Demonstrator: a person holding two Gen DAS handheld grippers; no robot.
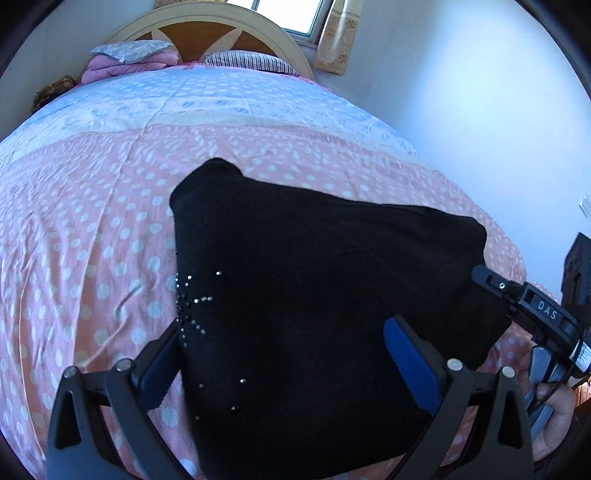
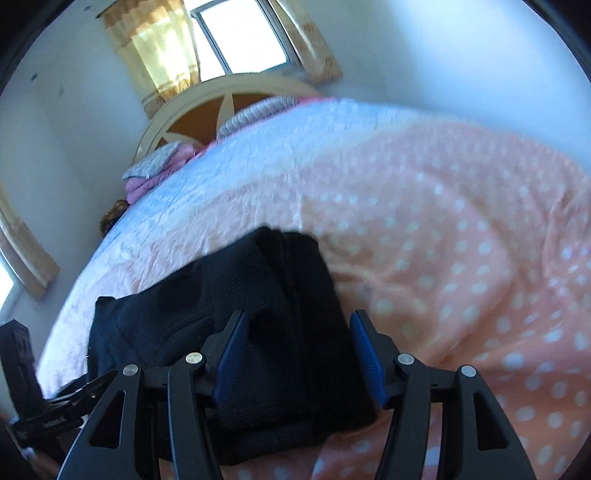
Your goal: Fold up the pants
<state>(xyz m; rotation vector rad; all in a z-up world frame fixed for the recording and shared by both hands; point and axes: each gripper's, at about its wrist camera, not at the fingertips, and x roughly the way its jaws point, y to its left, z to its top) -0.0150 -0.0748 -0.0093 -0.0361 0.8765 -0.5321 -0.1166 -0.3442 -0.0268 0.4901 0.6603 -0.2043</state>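
Black pants (image 1: 314, 280) with small rhinestones lie folded in a compact pile on the pink polka-dot bedspread (image 1: 92, 229). My left gripper (image 1: 280, 354) is open, its blue-padded fingers either side of the near part of the pile, just above it. The other gripper's black body shows at the pile's right edge in the left wrist view (image 1: 532, 306). In the right wrist view the pants (image 2: 258, 295) lie under my right gripper (image 2: 299, 350), which is open with its jaws straddling the folded edge. The right view is blurred.
Pillows (image 1: 251, 61) and a folded pink blanket (image 1: 125, 64) lie at the headboard (image 1: 221, 22). A window with yellow curtains (image 2: 236, 40) is behind. White wall (image 1: 480, 110) runs along the bed's right side. A dark object (image 1: 576, 269) stands at the right.
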